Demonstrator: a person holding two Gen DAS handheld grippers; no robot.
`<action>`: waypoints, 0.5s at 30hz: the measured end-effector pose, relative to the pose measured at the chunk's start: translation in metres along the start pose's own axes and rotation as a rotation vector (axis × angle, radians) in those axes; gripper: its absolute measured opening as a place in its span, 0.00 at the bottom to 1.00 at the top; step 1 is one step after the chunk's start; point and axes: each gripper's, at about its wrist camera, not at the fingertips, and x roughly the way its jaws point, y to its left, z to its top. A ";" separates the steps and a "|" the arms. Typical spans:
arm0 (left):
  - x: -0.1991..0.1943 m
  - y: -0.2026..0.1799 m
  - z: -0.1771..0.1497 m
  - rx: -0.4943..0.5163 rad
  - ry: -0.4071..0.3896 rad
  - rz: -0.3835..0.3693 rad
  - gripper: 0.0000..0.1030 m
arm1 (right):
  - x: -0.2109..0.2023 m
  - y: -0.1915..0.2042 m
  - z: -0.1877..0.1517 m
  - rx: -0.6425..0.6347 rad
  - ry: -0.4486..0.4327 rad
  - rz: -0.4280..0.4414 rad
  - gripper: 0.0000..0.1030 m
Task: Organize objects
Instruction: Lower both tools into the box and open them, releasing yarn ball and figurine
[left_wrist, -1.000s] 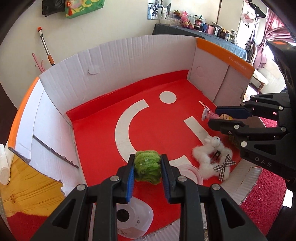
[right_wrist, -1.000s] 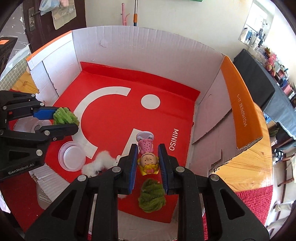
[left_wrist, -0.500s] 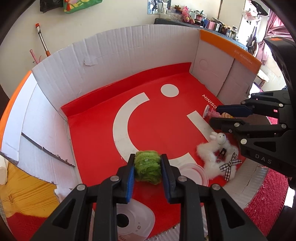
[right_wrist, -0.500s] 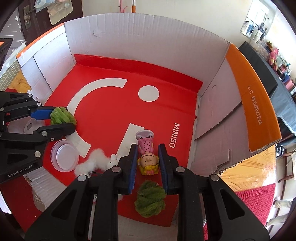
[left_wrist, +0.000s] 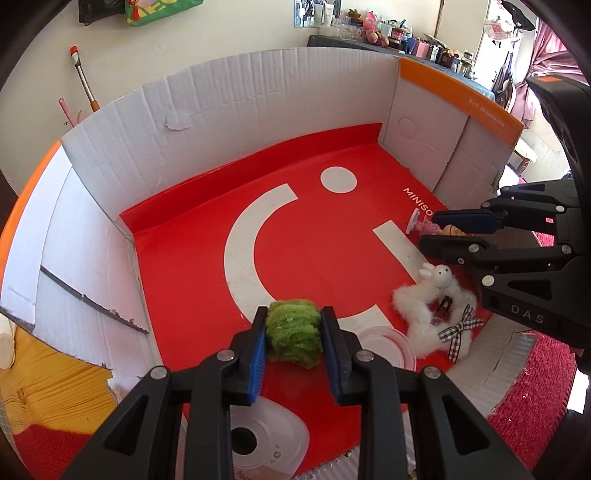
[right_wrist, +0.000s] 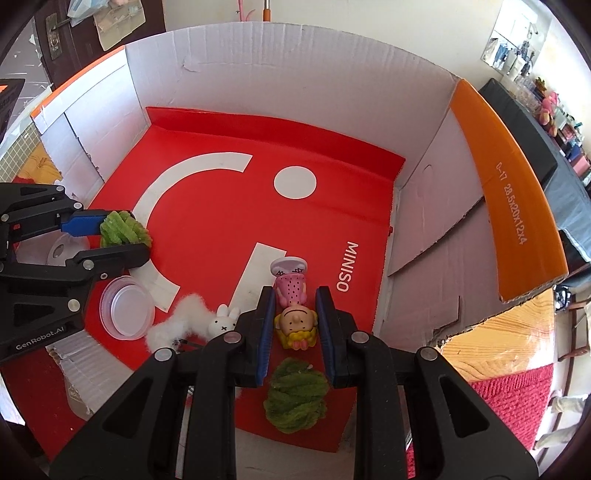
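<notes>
Seen from above, two black handheld grippers reach into an open cardboard box (right_wrist: 332, 74) with white walls and a red floor printed with a white smile shape.

Nearest, at 6 o'clock in the left wrist view, the left gripper (left_wrist: 293, 338) has its blue-padded fingers pressed against both sides of a fuzzy green yarn ball (left_wrist: 293, 336) — a firm grip. Below it, at 7 o'clock, lies a white plastic lid with a hole (left_wrist: 258, 443). Just beside the ball, toward 4 o'clock, sits a clear round dish (left_wrist: 384, 343), touching a fluffy white rabbit toy (left_wrist: 432, 306) with a checked bow.

In the right wrist view, a second green yarn ball (right_wrist: 295, 400) lies at 6 o'clock under the right gripper (right_wrist: 295, 317). Its fingers close on a small doll (right_wrist: 293, 306) in a pink dress with yellow hair, lying with its head toward the camera and its round base pointing away.

Farther off, toward 12 o'clock — the box's back wall; an orange flap (right_wrist: 513, 206) stands at 3 o'clock.
</notes>
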 end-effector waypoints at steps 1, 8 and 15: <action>-0.001 0.000 0.000 0.001 0.000 0.000 0.27 | 0.000 0.000 0.000 0.000 0.001 0.000 0.21; 0.002 -0.002 0.001 0.003 0.001 0.000 0.27 | -0.003 0.000 0.005 0.002 0.010 0.009 0.21; 0.003 -0.002 0.000 -0.002 0.002 -0.001 0.30 | -0.004 -0.001 0.007 0.007 0.018 0.019 0.21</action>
